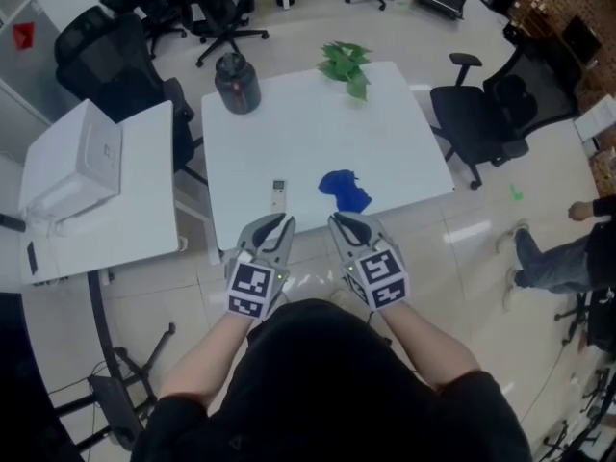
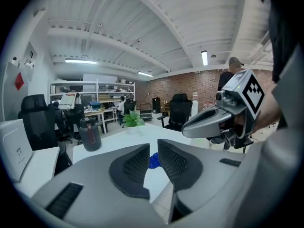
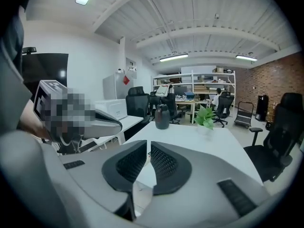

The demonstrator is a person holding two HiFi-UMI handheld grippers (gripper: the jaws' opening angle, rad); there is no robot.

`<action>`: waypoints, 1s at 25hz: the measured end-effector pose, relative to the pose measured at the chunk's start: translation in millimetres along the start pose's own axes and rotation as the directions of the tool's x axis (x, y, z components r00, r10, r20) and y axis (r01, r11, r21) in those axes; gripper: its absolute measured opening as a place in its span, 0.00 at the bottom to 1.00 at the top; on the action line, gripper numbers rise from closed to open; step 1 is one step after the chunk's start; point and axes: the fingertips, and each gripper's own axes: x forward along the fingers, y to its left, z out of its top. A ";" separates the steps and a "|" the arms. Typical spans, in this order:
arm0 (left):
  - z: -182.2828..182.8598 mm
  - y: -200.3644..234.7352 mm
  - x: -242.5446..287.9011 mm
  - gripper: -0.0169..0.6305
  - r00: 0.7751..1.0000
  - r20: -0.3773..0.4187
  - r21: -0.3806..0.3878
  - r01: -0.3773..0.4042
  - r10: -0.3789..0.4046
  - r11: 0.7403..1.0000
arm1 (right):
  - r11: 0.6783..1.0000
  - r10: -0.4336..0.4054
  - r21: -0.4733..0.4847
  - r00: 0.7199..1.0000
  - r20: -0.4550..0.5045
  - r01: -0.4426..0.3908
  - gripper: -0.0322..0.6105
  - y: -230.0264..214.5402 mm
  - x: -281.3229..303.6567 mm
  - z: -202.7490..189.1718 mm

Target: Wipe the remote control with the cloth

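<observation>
A small white remote control [image 1: 278, 195] lies near the front edge of the white table [image 1: 308, 128]. To its right sits a crumpled blue cloth [image 1: 345, 191], which also shows as a blue patch [image 2: 153, 160] between the left jaws, far beyond them. Both grippers hang in front of the table edge, over the floor, touching nothing. My left gripper [image 1: 279, 221] [image 2: 153, 148] has a narrow gap between its pads and holds nothing. My right gripper [image 1: 339, 221] [image 3: 148, 146] has its pads almost together and is empty.
A black jug [image 1: 237, 83] stands at the table's far left corner and a green plant [image 1: 346, 64] at its far edge. A side desk carrying a white box [image 1: 72, 166] stands left. A black office chair [image 1: 481, 114] and a person's leg [image 1: 563, 258] are at the right.
</observation>
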 end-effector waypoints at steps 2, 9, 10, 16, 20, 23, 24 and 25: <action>4.1 -4.2 -2.1 0.04 1.000 0.009 0.015 0.005 -0.005 1.000 | 1.000 0.004 0.002 1.000 0.012 -0.004 0.08 7.4 -5.6 4.2; 3.5 -9.9 -8.8 0.03 1.000 0.010 0.025 0.022 -0.023 0.999 | 1.000 0.024 0.004 1.000 0.011 -0.024 0.06 24.5 -10.0 2.6; 2.7 -10.3 -9.9 0.03 1.000 0.008 0.027 0.024 -0.024 0.999 | 1.000 0.027 0.004 1.000 0.010 -0.027 0.06 26.1 -9.6 2.2; -0.1 -12.7 -11.9 0.03 0.999 0.001 0.045 0.035 -0.035 0.998 | 0.999 0.041 -0.005 0.999 0.011 -0.041 0.06 32.1 -7.2 2.5; -0.8 -13.0 -11.3 0.03 0.999 -0.002 0.045 0.038 -0.038 0.998 | 0.999 0.044 -0.012 0.999 0.014 -0.044 0.06 33.1 -6.3 5.0; -1.5 -14.9 -12.2 0.03 0.999 -0.007 0.038 0.045 -0.045 0.998 | 0.999 0.044 -0.013 0.999 0.012 -0.044 0.06 34.8 -6.6 5.0; -1.8 -15.5 -12.2 0.03 0.999 -0.010 0.036 0.048 -0.048 0.998 | 0.999 0.045 -0.014 0.999 0.011 -0.044 0.06 35.4 -6.6 4.9; -1.7 -16.0 -12.0 0.03 0.999 -0.011 0.034 0.051 -0.050 0.998 | 0.999 0.045 -0.015 0.999 0.011 -0.045 0.06 36.0 -6.6 5.1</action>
